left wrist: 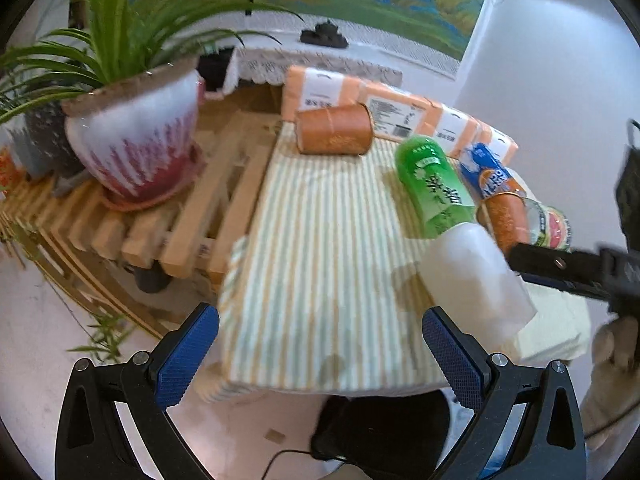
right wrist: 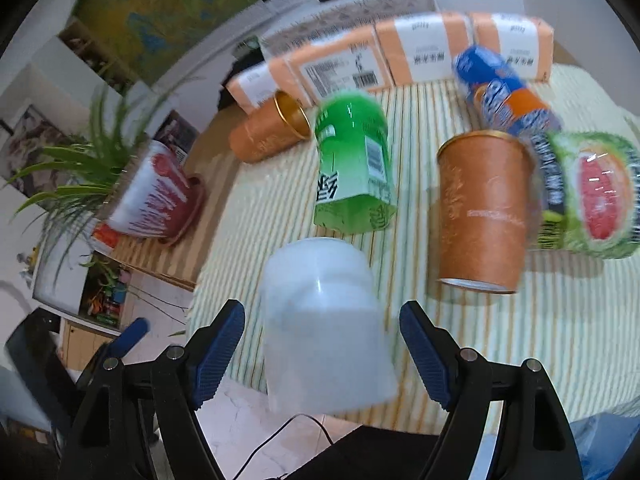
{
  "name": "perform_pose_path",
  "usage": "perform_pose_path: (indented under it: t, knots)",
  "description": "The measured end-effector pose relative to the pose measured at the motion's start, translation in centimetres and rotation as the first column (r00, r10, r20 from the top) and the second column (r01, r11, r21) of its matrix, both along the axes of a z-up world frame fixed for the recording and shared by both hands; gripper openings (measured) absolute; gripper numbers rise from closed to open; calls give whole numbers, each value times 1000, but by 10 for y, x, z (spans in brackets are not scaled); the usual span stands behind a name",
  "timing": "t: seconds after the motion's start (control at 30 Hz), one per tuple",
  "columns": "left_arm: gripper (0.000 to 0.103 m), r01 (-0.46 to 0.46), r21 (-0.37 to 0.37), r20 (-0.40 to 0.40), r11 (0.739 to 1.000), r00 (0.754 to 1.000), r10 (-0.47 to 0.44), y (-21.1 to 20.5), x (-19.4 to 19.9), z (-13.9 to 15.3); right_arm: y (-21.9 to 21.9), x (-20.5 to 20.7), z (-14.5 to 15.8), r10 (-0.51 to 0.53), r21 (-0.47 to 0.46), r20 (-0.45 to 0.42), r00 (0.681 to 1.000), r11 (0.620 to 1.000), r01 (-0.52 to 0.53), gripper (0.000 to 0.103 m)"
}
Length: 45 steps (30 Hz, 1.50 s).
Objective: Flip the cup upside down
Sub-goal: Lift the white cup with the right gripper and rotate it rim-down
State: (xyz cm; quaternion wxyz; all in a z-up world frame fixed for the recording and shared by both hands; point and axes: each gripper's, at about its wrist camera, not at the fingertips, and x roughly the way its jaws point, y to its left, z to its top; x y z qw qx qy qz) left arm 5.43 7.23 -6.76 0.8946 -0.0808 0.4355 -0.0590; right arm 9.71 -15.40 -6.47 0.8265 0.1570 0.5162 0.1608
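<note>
Low in the centre of the right wrist view, a frosted white cup (right wrist: 326, 328) sits between your right gripper (right wrist: 322, 354) fingers, its closed end toward the top of the frame and its wide mouth toward the camera. The jaws stand wide, with a gap on each side, so nothing is gripped. The cup looks tilted and near the front edge of the striped tablecloth (right wrist: 520, 360); whether it rests flat is unclear through the blur.

If it is already mouth down, back straight out without brushing its walls. If not, close gently on the middle of the wall, since thin plastic likely flexes, and turn it clear of the green bottle (right wrist: 352, 168) just beyond.

Your left gripper (left wrist: 320, 354), at the bottom of its own view, is also wide and holds nothing.

Around the cloth lie an orange paper cup (right wrist: 482, 212) standing upright, another on its side, drink bottles and tissue packs (right wrist: 400, 50). A potted plant (left wrist: 136, 136) stands on a wooden slatted bench at upper left.
</note>
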Motion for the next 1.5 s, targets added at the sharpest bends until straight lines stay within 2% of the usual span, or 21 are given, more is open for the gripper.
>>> perform_pose_path:
  t: [0.13,0.23,0.43,0.8,1.07,1.27,1.5]
  knots:
    - [103,19,-37,-44,999,999,-21,-13,12,3,-16,-27,11,-5,-33,87,996,999,8,77]
    - [103,36,-102,-99,994,994,-46,-23,24,5,-28,-48,16,-18,-67,149,989,997,28,77]
    - [103,25,-113,-148,993,988,-42,-49,39,11,-49,-84,18,-39,-150,234,971,986,76,77]
    - [103,-4,-129,-228,992,973,-26,-76,63,1,-72,-111,10,-94,-244,285,954,955,167,77]
    - [103,4,-131,-295,991,955,-43,-88,78,-13,-73,-114,11,-102,-260,315,944,947,190,77]
    - [102,19,-128,-310,992,949,-58,-94,86,-12,-72,-114,10,-97,-264,322,942,946,188,77]
    - [97,40,-134,-333,990,939,-83,-103,94,-13,-77,-112,7,-113,-258,319,941,945,200,77]
